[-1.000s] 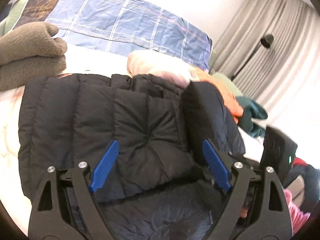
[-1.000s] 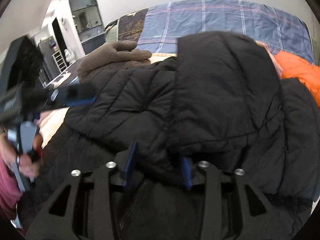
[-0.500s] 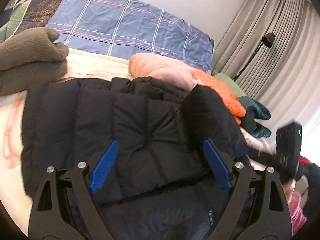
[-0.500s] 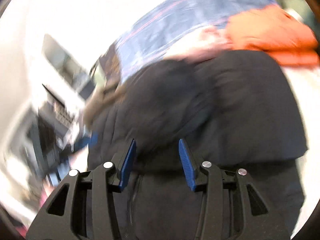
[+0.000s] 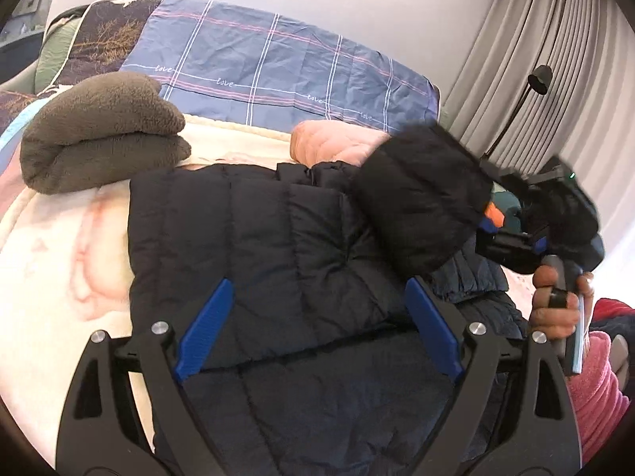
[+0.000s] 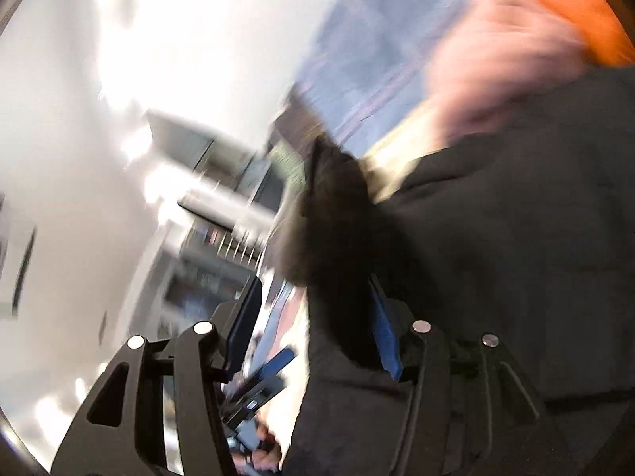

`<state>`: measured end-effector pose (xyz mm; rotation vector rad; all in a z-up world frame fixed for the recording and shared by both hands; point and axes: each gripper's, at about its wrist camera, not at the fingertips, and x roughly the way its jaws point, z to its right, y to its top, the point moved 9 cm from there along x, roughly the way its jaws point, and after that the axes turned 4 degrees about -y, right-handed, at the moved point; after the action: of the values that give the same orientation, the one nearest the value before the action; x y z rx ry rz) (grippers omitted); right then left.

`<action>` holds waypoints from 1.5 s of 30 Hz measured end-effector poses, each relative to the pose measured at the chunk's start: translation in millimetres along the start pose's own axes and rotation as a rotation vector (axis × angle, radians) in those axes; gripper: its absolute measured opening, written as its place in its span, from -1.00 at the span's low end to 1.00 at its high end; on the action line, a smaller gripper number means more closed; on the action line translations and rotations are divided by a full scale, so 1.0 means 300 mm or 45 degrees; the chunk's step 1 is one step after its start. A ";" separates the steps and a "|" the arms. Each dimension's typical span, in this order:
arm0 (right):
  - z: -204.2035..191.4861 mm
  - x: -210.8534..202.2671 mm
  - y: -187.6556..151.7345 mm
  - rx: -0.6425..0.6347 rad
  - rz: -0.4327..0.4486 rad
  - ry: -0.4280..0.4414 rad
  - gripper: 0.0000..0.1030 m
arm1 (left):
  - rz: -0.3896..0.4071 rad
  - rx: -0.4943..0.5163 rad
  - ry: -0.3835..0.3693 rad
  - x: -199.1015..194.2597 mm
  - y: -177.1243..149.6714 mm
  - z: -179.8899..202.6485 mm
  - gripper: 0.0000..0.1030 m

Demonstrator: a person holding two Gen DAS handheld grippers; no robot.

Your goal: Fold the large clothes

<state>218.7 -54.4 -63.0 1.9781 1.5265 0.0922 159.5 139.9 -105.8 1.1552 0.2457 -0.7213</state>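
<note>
A black quilted puffer jacket [image 5: 278,246] lies spread on a bed [image 5: 55,277] covered by a cream blanket with pale pink print. The left tool [image 5: 317,329] hovers over the near part of the jacket with its blue-padded jaws spread wide; the quilted cloth lies below and between them, but the pads do not press on it. To the right, a hand [image 5: 555,301] grips the handle of the right tool [image 5: 512,230], which is up beside a raised, blurred fold of the jacket. In the right wrist view, heavily smeared, the right tool [image 6: 317,329] has just been opening its jaws; dark jacket cloth sits against the right pad while the left pad stands free. A folded brown fleece [image 5: 103,135] rests at the bed's far left, a blue checked pillow [image 5: 278,63] lies behind, and a pink padded garment [image 5: 333,142] touches the jacket's far edge.
</note>
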 end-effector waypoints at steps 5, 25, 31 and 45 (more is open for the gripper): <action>0.073 -0.021 -0.043 -0.030 -0.017 -0.139 0.04 | -0.047 -0.009 -0.105 0.018 -0.036 0.036 0.83; 0.319 -0.391 -0.027 -0.227 0.263 -0.890 0.04 | 0.027 -0.007 0.151 0.021 0.196 -0.074 -0.72; 0.547 -0.318 -0.086 -0.239 0.119 -1.241 0.04 | -0.212 -0.059 0.324 0.096 -0.049 -0.247 -0.05; 0.550 -0.269 -0.111 -0.371 0.084 -1.305 0.11 | -0.121 0.310 0.457 0.146 0.005 0.001 0.24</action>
<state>233.2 -193.5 -186.8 1.4447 0.7162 -0.5575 193.5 122.9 -127.8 1.5131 0.5283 -0.6347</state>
